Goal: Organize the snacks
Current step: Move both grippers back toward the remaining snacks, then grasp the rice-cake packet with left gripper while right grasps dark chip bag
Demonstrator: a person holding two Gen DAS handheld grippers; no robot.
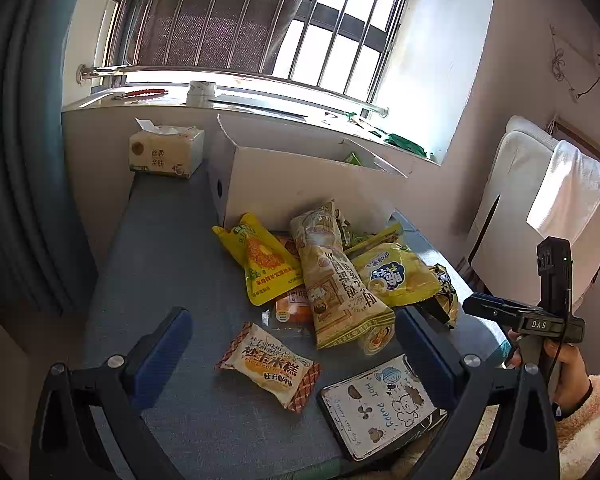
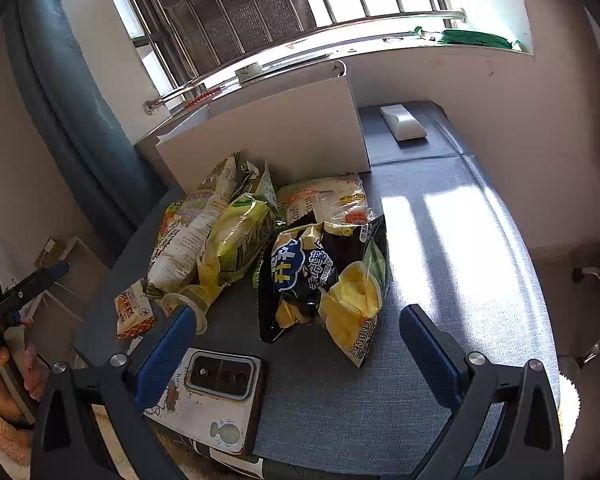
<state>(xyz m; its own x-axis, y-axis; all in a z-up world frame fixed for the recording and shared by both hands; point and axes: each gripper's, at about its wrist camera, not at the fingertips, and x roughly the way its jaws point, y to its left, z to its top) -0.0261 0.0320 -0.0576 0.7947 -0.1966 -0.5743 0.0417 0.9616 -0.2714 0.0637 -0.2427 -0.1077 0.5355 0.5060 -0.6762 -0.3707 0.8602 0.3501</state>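
A pile of snack bags lies on the grey table (image 1: 172, 264) in front of a white open box (image 1: 300, 176). It holds a yellow pouch (image 1: 262, 264), a long cream bag (image 1: 336, 276), a yellow chip bag (image 1: 396, 276) and a small cake packet (image 1: 268, 366). My left gripper (image 1: 294, 354) is open, above the cake packet. My right gripper (image 2: 300, 354) is open and empty, just in front of a black-and-yellow chip bag (image 2: 324, 276). The box (image 2: 276, 136) also shows in the right wrist view. The other hand-held gripper shows at the right edge (image 1: 540, 320).
A phone in a white cartoon case (image 1: 380, 404) lies at the table's near edge, also in the right wrist view (image 2: 216, 396). A tissue pack (image 1: 166, 152) stands at the back left. A white remote (image 2: 402, 122) lies right of the box. A windowsill runs behind.
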